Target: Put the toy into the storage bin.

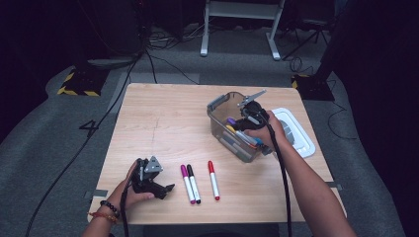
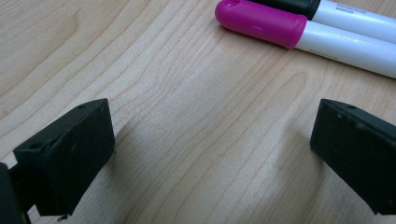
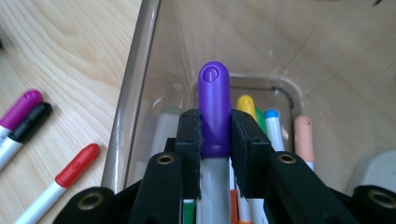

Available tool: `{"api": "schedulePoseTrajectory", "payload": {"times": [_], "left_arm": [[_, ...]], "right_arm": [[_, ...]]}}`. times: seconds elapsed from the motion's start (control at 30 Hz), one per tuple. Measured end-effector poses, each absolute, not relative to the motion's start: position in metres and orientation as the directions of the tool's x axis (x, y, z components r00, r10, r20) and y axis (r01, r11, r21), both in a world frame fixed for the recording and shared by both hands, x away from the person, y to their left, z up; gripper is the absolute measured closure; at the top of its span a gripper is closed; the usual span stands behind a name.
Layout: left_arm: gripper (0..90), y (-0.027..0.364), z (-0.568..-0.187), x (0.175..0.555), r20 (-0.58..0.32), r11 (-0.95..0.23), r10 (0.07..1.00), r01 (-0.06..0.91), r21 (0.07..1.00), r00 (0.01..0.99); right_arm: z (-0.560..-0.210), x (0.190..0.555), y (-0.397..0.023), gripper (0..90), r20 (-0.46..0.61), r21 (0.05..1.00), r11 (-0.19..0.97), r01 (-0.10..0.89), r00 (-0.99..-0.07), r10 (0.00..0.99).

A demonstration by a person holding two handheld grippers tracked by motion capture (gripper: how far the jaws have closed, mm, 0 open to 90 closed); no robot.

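Note:
My right gripper [image 3: 215, 140] is shut on a purple-capped marker [image 3: 214, 107] and holds it over the clear plastic bin [image 1: 218, 104], cap pointing into the bin. In the high view the right gripper [image 1: 245, 120] sits inside the bin's opening among several markers [image 3: 273, 126]. Three loose markers lie on the table: magenta-capped marker [image 1: 186, 181], black-capped marker [image 1: 193, 182], red-capped marker [image 1: 213, 178]. My left gripper [image 1: 168, 190] rests on the table at the front left, jaws wide open with bare wood between them. The magenta marker [image 2: 261, 23] and black marker [image 2: 299, 4] lie just beyond its jaws.
The bin's white lid [image 1: 296, 131] lies flat to the right of the bin, near the table's right edge. The wooden table [image 1: 163, 123] has bare room at its left and middle. Cables and stands sit on the floor beyond.

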State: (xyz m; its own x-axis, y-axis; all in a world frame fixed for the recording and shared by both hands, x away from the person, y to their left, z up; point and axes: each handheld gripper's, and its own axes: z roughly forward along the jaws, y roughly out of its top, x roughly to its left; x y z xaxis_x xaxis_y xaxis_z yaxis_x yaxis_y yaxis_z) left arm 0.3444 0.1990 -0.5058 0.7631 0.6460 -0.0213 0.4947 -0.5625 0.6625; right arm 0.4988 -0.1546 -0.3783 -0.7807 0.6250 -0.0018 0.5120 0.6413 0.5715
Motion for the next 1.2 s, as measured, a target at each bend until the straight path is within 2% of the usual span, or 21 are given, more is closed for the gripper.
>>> {"api": "schedulePoseTrajectory", "payload": {"times": [0.23,0.37,0.43,0.5,0.6,0.83,1.2], "left_arm": [[0.1,0.199,-0.506,0.344,-0.021,-0.563,0.646,0.495,0.662,0.763],[0.1,0.199,-0.506,0.344,-0.021,-0.562,0.647,0.495,0.663,0.763],[0.1,0.199,-0.506,0.344,-0.021,-0.562,0.646,0.495,0.663,0.763],[0.1,0.199,-0.506,0.344,-0.021,-0.562,0.646,0.494,0.663,0.763],[0.1,0.199,-0.506,0.344,-0.021,-0.563,0.646,0.494,0.663,0.763],[0.1,0.199,-0.506,0.344,-0.022,-0.562,0.647,0.495,0.663,0.762],[0.1,0.199,-0.506,0.344,-0.022,-0.561,0.647,0.496,0.663,0.762]], "right_arm": [[-0.384,0.501,-0.147,73.0,-0.016,0.506,0.685,0.524,-0.789,0.615],[-0.382,0.501,-0.149,60.2,-0.024,0.522,0.662,0.538,-0.767,0.642],[-0.380,0.500,-0.153,59.5,-0.025,0.545,0.648,0.531,-0.762,0.647],[-0.375,0.495,-0.157,58.1,-0.023,0.596,0.641,0.485,-0.787,0.616],[-0.362,0.483,-0.166,51.4,-0.036,0.659,0.610,0.441,-0.791,0.610],[-0.352,0.445,-0.183,38.9,-0.096,0.731,0.585,0.351,-0.796,0.598],[-0.361,0.378,-0.223,37.2,-0.088,0.811,0.523,0.263,-0.829,0.552]]}}
